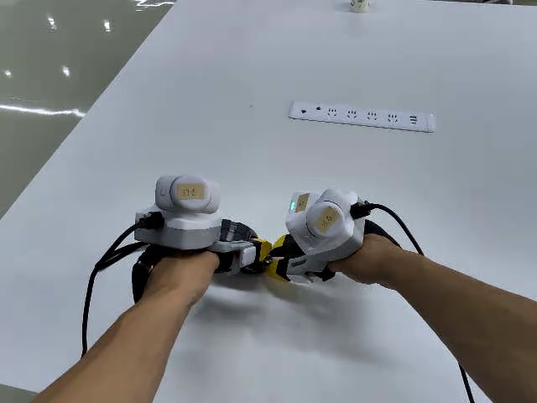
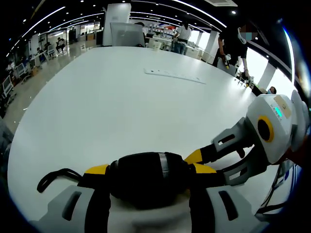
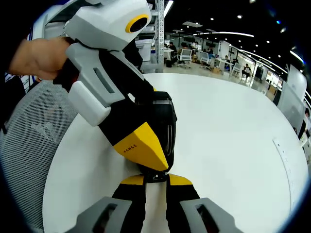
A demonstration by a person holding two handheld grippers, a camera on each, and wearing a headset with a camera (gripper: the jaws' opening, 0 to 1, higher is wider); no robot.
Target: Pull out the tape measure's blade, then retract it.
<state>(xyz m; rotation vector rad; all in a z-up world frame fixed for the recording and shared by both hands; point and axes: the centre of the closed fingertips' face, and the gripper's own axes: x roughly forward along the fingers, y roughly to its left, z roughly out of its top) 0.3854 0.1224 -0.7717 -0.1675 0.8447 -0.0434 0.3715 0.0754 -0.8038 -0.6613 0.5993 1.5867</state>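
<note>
Left hand-held gripper (image 2: 150, 170) clamped on black tape measure (image 2: 148, 179) over tabletop (image 1: 252, 67); we saw right hand-held gripper (image 3: 156, 181) pinching blade tip (image 3: 155, 177), right against case.

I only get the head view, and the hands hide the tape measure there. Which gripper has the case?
Observer: The left gripper is shut on the black tape measure, a jaw on each side.
Operator: And the other one?
Observer: The right gripper pinches a small dark piece at the case's edge, likely the blade tip.
Operator: Any blade out?
Observer: No length of blade shows between case and jaws.
</note>
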